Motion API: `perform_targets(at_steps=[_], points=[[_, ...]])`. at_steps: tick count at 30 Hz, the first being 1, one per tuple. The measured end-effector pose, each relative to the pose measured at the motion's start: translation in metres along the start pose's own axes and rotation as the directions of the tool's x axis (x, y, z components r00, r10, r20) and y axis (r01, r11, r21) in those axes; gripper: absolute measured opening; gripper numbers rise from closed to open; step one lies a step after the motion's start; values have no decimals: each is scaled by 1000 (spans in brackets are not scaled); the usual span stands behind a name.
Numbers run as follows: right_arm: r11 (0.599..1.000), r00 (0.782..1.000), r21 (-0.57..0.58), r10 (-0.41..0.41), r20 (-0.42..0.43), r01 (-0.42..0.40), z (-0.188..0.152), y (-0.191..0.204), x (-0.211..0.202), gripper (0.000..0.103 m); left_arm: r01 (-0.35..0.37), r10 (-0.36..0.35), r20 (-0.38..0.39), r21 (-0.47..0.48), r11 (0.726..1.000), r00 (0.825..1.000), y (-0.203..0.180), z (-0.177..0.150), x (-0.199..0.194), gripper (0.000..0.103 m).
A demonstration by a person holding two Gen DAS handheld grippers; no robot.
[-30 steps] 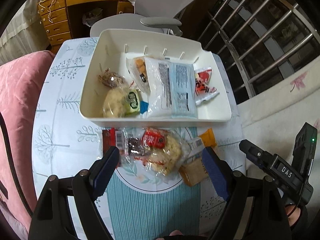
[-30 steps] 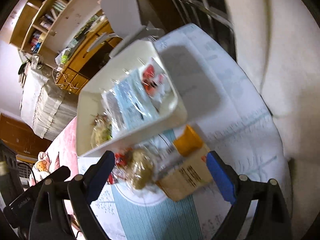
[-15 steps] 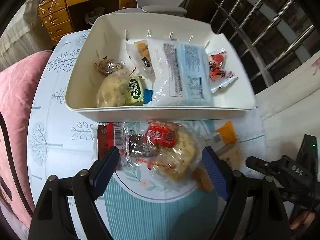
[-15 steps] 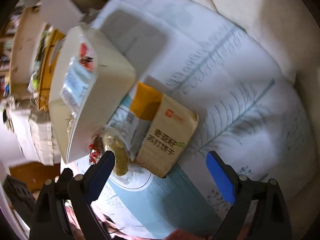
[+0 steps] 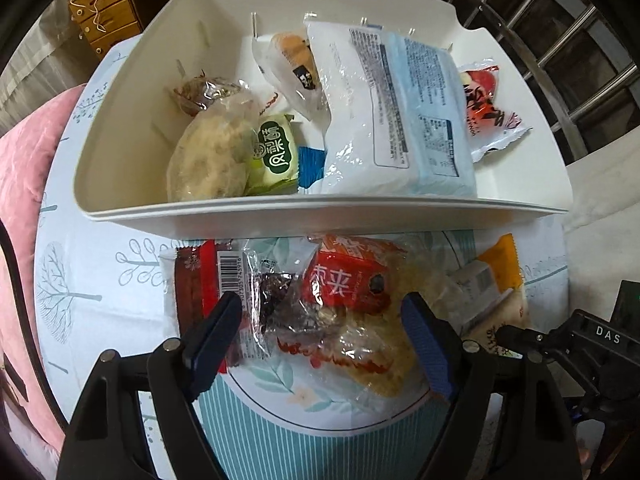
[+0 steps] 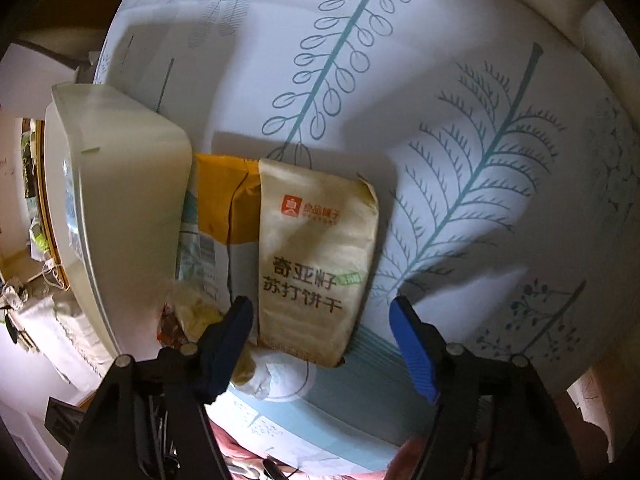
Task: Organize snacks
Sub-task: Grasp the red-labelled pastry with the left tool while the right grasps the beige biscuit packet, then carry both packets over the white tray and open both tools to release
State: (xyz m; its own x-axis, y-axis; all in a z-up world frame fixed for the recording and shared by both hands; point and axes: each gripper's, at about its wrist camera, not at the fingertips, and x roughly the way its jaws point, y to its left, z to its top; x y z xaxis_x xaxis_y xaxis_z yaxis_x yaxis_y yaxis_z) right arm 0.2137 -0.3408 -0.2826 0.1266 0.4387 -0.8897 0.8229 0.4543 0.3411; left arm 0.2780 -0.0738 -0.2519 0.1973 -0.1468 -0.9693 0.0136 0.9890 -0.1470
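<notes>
Nearest, we find the left gripper closing, its jaws straddling a clear-wrapped snack pile on the table but not yet pressing it. The right gripper is likewise closing, with the near end of the beige cracker packet between its jaws and a gap on the right side. Just left of that packet lies an orange-and-white packet, partly tucked beneath it. Beyond both grippers stands the white bin, already holding several snacks. We judge the risks to be slippery film sliding from the left pads, several overlapping wrappers lifting together, and the right jaw catching the neighbouring packet.
</notes>
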Motion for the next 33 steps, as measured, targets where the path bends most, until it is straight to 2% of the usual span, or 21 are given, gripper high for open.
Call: perform_targets(at_steps=[5, 10, 17, 21, 24, 29, 33], points=[[998, 998, -3, -61, 14, 61, 0, 9, 3, 68, 29, -29, -7, -1, 1000, 1000, 1, 3, 9, 71], [990, 990, 11, -139, 16, 139, 0, 19, 10, 68, 62, -62, -4, 13, 998, 998, -3, 8, 17, 59], [972, 972, 7, -235, 11, 235, -2, 34, 18, 68, 87, -87, 24, 22, 996, 996, -15, 21, 27, 53], [965, 964, -3, -264, 11, 264, -5, 39, 22, 64, 94, -94, 22, 29, 995, 995, -17, 28, 31, 51], [955, 955, -15, -295, 16, 295, -8, 57, 27, 54, 102, -102, 21, 27, 994, 995, -12, 27, 28, 49], [962, 961, -13, -273, 39, 274, -14, 58, 29, 53, 100, -101, 19, 31, 994, 995, -6, 16, 22, 48], [964, 963, -11, -265, 41, 266, -27, 51, 32, 52, 126, -127, 27, 29, 992, 992, 4, 5, 11, 48]])
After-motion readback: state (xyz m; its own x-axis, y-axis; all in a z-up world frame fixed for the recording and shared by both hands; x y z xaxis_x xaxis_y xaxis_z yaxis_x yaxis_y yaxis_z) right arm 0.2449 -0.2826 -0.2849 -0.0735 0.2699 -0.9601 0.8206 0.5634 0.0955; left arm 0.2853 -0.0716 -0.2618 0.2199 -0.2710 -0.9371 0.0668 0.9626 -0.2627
